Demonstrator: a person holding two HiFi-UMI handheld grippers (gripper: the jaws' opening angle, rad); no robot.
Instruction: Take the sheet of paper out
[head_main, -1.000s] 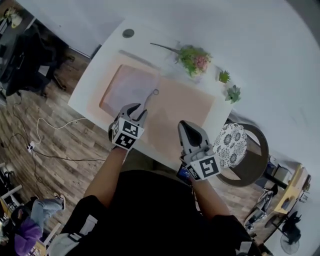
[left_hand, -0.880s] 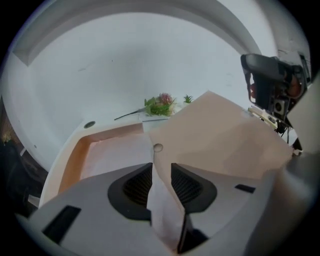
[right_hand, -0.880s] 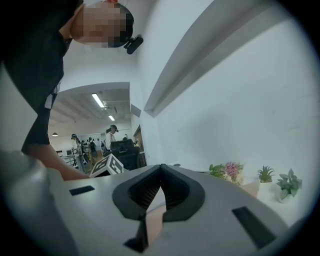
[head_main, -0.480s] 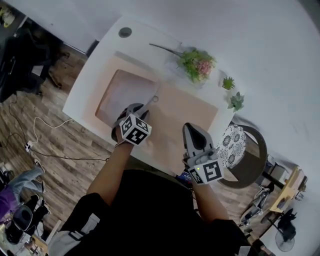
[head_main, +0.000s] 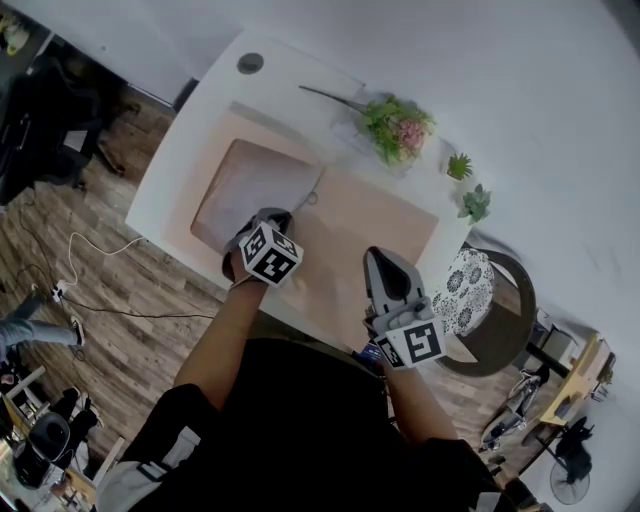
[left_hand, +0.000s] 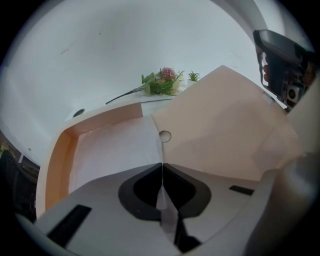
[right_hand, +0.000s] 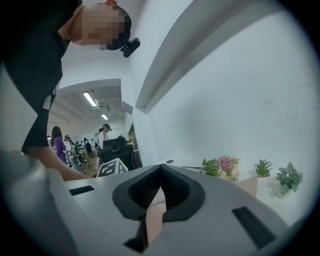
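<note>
Both jaws busy: left gripper closing on sheet of paper (edge half-hidden), right gripper pinching folder.

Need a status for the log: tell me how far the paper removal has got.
Done: the peach folder is open, its cover held up by the right gripper. In hand: the left gripper is closing its jaws on the edge of the sheet of paper. Left: sliding it out; it lies inside the folder.

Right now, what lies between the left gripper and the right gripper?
In the head view, only the bare peach folder. The left gripper is closing its jaws on the sheet of paper; the right gripper pinches the folder's edge.
</note>
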